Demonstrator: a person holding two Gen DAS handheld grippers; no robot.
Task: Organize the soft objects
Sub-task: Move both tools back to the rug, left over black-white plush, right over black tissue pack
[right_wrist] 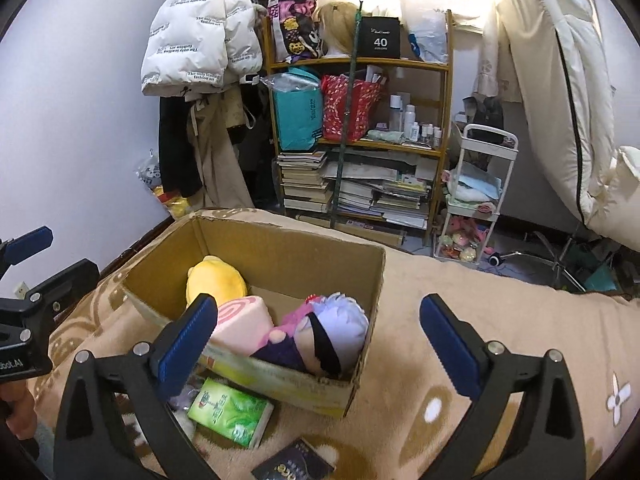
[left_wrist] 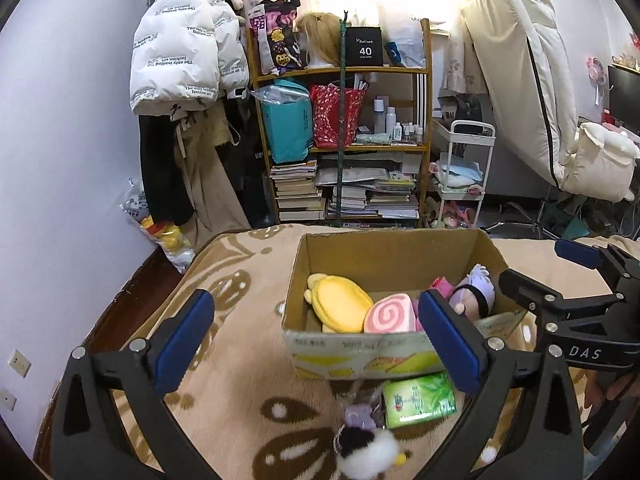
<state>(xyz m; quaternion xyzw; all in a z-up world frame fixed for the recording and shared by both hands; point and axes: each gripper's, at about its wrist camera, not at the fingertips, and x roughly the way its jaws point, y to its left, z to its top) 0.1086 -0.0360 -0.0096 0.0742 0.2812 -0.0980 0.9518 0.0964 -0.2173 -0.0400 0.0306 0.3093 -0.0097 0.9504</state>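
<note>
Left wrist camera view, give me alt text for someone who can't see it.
An open cardboard box on a beige patterned blanket holds a yellow plush, a pink swirl cushion and a purple-haired doll. The left gripper, jaws wide apart, hovers before it above a small black-and-white plush and a green packet.

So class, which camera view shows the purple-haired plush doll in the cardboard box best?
The right wrist view: the purple-haired plush doll lies close, with hair, black blindfold and dark body visible. In the left wrist view the doll is partly hidden behind a blue finger.
</note>
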